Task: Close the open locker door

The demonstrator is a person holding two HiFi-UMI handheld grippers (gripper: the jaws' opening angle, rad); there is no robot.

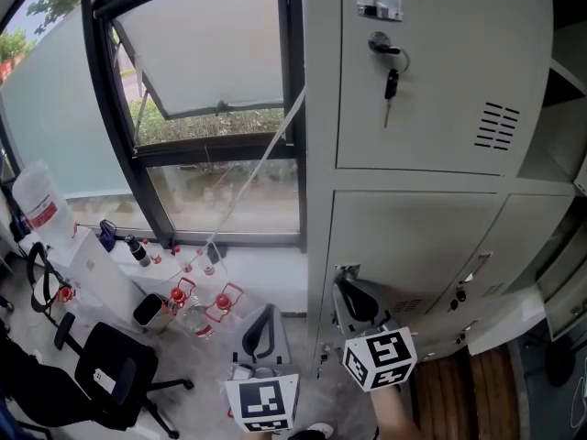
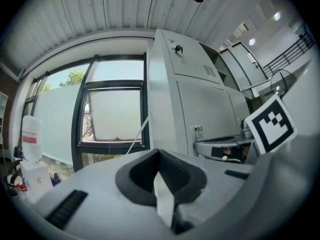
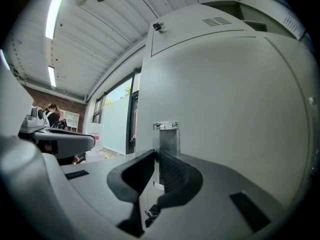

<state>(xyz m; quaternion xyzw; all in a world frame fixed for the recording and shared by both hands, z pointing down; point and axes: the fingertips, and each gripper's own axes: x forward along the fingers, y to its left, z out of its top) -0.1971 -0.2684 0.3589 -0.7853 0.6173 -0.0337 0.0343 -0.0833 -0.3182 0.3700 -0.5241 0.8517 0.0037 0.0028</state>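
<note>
Locker door (image 3: 225,104): flat, smooth grey sheet metal, lower tier, near window (image 1: 215,108). Thin bright metal tab (image 3: 167,136) at door edge clamped by right gripper (image 3: 156,155). Left gripper (image 2: 159,158): ribbed black pads (image 2: 176,173) pressed together, nothing held.

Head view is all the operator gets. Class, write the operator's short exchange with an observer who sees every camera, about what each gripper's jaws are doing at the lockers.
Operator: From above I can't judge the right jaws. Are they holding anything?
Observer: Yes. The right gripper is closed on the thin metal tab of the locker door.
Operator: And the left?
Observer: The left gripper has its jaws together, with nothing between them.
</note>
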